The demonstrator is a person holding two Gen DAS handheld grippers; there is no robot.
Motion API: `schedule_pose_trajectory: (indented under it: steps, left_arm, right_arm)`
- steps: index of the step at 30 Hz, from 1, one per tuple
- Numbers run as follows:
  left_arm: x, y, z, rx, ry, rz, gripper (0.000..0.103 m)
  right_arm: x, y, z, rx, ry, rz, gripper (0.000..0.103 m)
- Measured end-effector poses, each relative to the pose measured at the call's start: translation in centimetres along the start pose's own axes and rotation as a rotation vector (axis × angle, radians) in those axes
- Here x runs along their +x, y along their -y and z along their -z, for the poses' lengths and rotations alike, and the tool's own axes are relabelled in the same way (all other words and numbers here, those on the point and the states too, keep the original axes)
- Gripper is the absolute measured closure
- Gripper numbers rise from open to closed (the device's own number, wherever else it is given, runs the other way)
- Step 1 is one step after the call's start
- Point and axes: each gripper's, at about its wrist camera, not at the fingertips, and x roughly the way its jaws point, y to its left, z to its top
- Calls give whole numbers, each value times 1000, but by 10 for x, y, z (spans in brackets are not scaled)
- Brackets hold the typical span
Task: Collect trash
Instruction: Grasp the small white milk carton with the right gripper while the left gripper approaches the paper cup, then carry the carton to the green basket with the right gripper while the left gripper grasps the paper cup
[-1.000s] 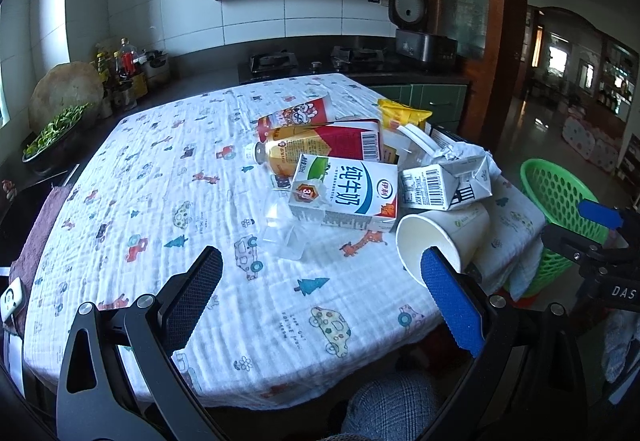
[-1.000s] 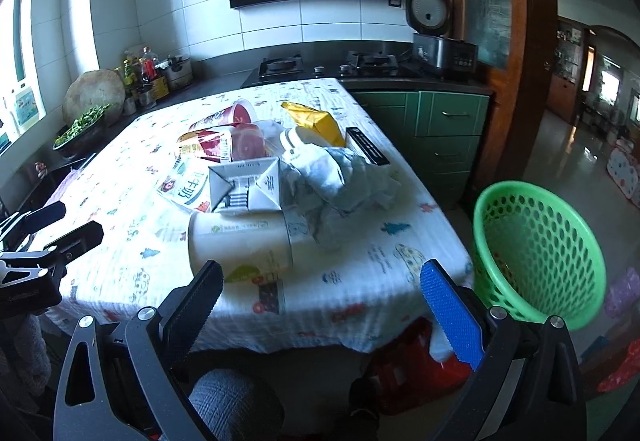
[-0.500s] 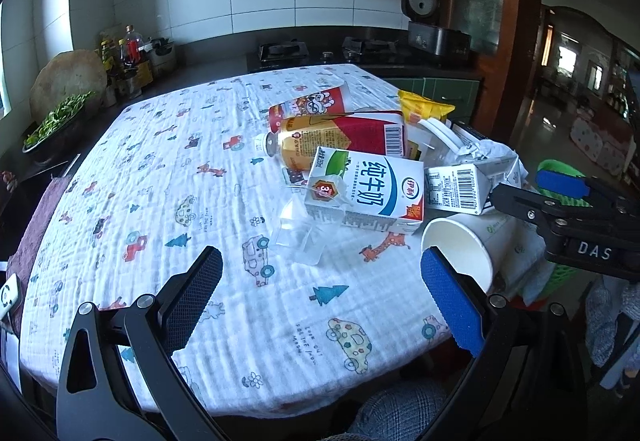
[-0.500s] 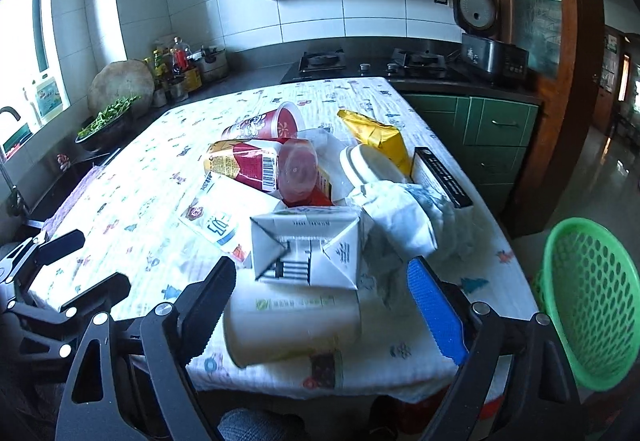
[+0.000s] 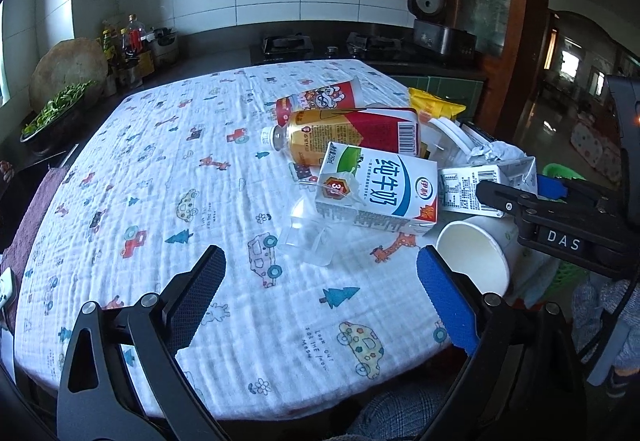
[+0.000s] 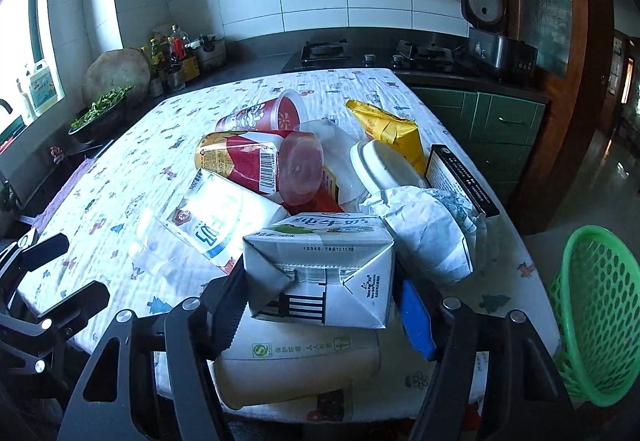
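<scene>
A: Where did the right gripper (image 6: 320, 305) stand at that moment?

B: Its jaws were closing around the small milk carton (image 6: 320, 273), which sat between them, perched on the paper cup (image 6: 296, 369) lying on its side at the table's near edge. The left pad looked to be against the carton's side; on the blue-pad side I couldn't tell if contact was made, so I'd call it not yet clamped.

A: And the left gripper (image 5: 320, 297)?

B: Jaws wide apart, empty, hovering over the tablecloth (image 5: 160, 201) short of the pile.

A: How would you have finished the grab well?

B: Squeeze only until the walls take load. That carton was thin coated card, already dented, with folded gable flaps, so it would likely buckle and slip if crushed. Lift straight up too, because the cup beneath was round and could roll off the edge.

A: Then where?

B: The green basket (image 6: 600, 317), an open plastic mesh on the floor just beyond the table's right corner.

A: What else was in the heap?

B: The large milk carton (image 5: 376, 193), boxy and glossy; a plastic bottle (image 5: 348, 133) on its side with a shrink label; a tapered red snack cup (image 6: 264, 117); a crinkly yellow packet (image 6: 384, 129); crumpled white paper (image 6: 428, 233); and a flimsy clear plastic piece (image 5: 308, 237), hard to see against the cloth.
</scene>
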Motion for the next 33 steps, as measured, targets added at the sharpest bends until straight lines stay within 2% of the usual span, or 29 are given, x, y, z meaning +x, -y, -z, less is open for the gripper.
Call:
schedule_pose_trajectory:
  steps: [12, 19, 24, 33]
  left_arm:
    - [1, 10, 5, -4, -19, 99, 17]
    - [-1, 43, 10, 87, -23, 215, 20]
    - [7, 70, 10, 147, -45, 275, 26]
    - [40, 94, 8, 154, -125, 365, 42]
  right_arm:
    - [-40, 7, -1, 39, 86, -46, 39]
    - [-81, 15, 5, 60, 155, -53, 39]
    - [-105, 24, 12, 66, 187, -43, 39]
    - [-127, 42, 26, 80, 209, -1, 39]
